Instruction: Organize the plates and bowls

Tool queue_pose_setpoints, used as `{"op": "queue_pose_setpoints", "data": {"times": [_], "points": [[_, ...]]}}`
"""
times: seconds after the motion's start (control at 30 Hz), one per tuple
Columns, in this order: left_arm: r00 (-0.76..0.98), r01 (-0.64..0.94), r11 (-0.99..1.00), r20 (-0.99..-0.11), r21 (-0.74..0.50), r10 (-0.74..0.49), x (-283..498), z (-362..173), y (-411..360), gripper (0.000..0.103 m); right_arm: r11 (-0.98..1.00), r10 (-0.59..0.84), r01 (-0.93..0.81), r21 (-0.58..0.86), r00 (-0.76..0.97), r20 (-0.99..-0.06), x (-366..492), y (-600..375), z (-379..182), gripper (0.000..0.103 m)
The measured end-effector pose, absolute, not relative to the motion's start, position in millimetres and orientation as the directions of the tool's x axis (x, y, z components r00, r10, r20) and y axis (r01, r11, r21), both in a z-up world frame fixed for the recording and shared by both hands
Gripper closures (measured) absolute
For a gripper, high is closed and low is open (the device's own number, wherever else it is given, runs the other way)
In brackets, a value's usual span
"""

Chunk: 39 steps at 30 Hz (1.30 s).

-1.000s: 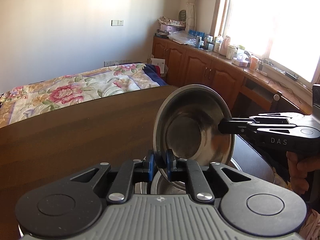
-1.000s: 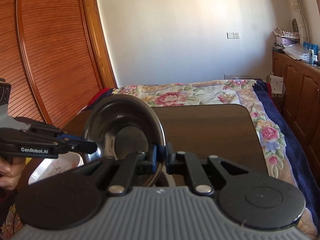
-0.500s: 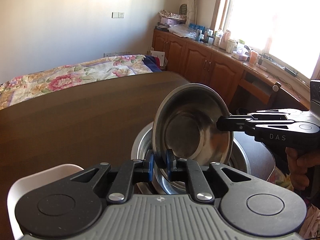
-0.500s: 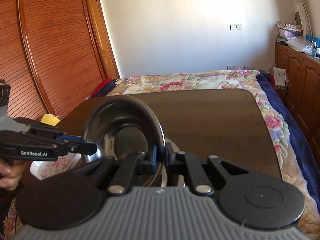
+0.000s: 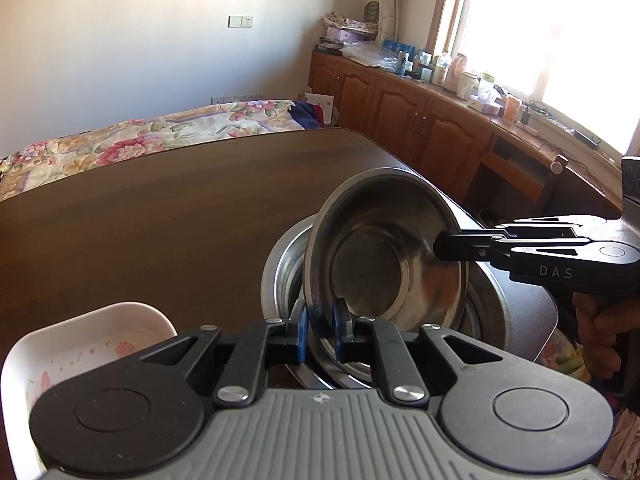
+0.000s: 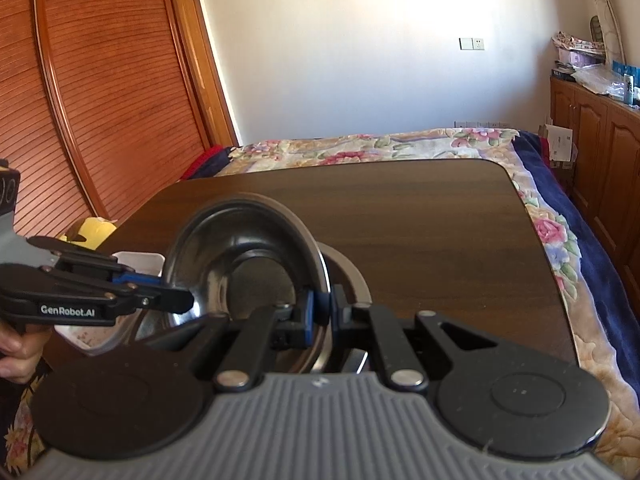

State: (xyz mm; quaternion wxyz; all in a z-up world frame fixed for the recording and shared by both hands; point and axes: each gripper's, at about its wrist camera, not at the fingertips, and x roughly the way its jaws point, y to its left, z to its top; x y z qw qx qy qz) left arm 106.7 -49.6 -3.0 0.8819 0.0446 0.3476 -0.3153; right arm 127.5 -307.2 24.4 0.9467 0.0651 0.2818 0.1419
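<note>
You have lowered the steel bowl (image 5: 384, 256) over the larger bowl (image 5: 280, 268), its rim pinched by both the left gripper (image 5: 319, 330) and the right gripper (image 6: 321, 312).

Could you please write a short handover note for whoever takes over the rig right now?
Left gripper: shut on the rim of the small steel bowl.
Right gripper: shut on the same bowl's opposite rim.
The bowl hangs tilted just above the larger steel bowl on the table; a white floral dish sits to its left.
Done: bowl carried over.
Left: lower, nest, release.
</note>
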Motion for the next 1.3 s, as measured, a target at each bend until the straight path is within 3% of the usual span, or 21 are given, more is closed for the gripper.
{"op": "queue_pose_setpoints", "data": {"times": [0.97, 1.07, 1.3], "points": [[0.640, 0.533, 0.826, -0.550, -0.185, -0.536, 88.1, -2.6, -30.9, 0.088, 0.968, 0.228, -0.248, 0.033, 0.820, -0.525, 125.5, -283.6, 19.6, 0.089], [0.665, 0.521, 0.835, -0.528, -0.178, -0.528, 84.2, 0.0, -28.4, 0.085, 0.967, 0.219, -0.255, 0.005, 0.817, -0.533, 127.2, -279.9, 22.2, 0.088], [0.712, 0.490, 0.856, -0.490, -0.165, -0.502, 78.5, -3.1, -26.3, 0.065, 0.968, 0.205, -0.251, -0.014, 0.821, -0.532, 127.3, -276.9, 24.9, 0.088]]}}
